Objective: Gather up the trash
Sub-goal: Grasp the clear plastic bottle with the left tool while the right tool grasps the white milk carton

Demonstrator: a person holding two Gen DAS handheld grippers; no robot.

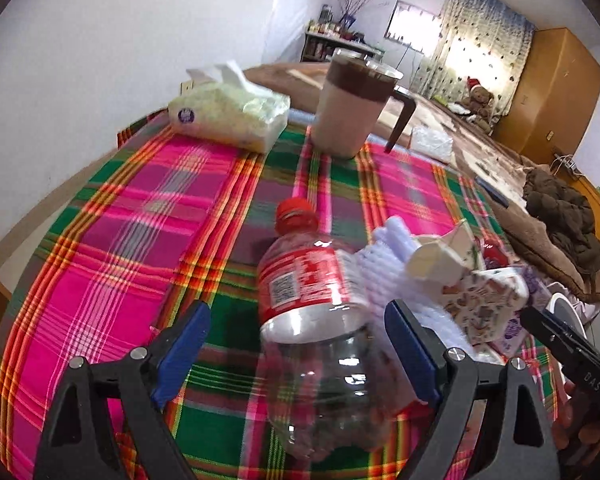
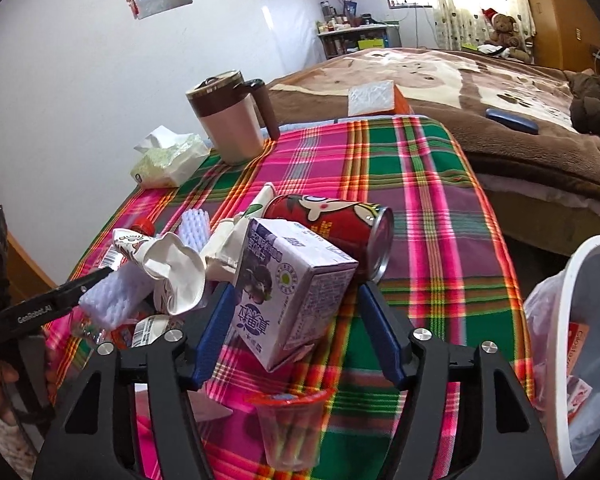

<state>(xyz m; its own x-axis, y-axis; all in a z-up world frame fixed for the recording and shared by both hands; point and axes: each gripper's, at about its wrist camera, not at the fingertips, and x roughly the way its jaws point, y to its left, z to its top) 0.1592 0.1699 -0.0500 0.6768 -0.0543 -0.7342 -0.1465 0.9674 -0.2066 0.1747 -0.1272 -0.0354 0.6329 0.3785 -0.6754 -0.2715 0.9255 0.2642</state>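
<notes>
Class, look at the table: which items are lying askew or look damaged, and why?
The bottle and can lie on their sides; the carton tilts on one corner; a paper cup is crushed.

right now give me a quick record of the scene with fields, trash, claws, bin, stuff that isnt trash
surface: table with pink and green plaid cloth
left claw: open, astride clear plastic bottle with red label and cap, lying down
right claw: open, around purple and white drink carton
other trash: red can on its side; small clear plastic cup; white foam net
bin: white, lined with a bag, right of table
not trash: pink and brown lidded mug; tissue pack
</notes>
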